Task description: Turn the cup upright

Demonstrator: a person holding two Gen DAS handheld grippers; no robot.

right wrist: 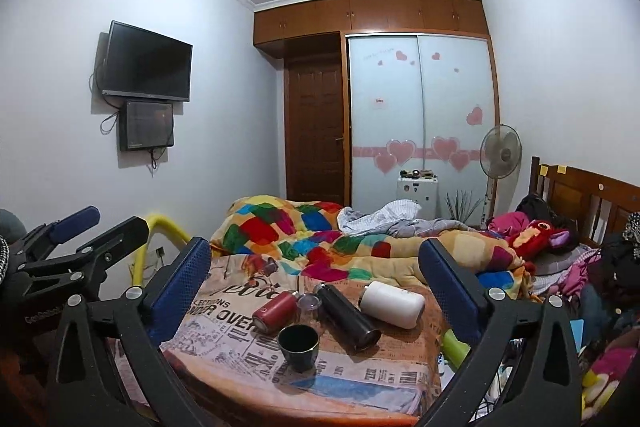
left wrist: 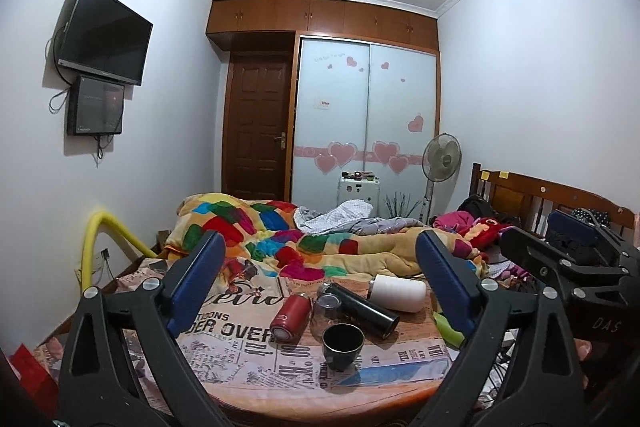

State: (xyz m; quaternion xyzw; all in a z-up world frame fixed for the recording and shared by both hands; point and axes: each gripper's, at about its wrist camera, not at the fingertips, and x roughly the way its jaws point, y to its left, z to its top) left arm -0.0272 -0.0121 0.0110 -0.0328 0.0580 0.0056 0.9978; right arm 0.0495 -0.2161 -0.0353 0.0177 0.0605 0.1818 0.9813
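Your left gripper [left wrist: 320,267] hangs back over the near edge of the bed [left wrist: 224,359], its blue-padded fingers [left wrist: 200,279] spread wide with nothing between them, and the right gripper [right wrist: 316,267] sits just beside it in the same state: jaws fully apart, empty, well short of anything on the newsprint-patterned cover. Going left to right across that cover, you have a red flask [left wrist: 289,317] lying on its side, then a clear glass [left wrist: 326,311] that looks to be resting on its side or tipped (it is hard to read against the print), then a black flask [left wrist: 366,311] lying diagonally, and a white flask [left wrist: 396,293] lying down toward the right edge. Nearest you, close to the near edge and just in front of the black flask, stands a small dark cup [left wrist: 343,341] with its mouth facing up, so that one already appears upright. If that dark cup is the task's cup, the flip looks done and you only need to stay clear of it; if the clear glass or any of the lying flasks count, nothing has been gripped yet and the whole approach, grasp and turn remains. A green object [left wrist: 448,327] pokes out by the right edge, behind your left gripper's right finger.
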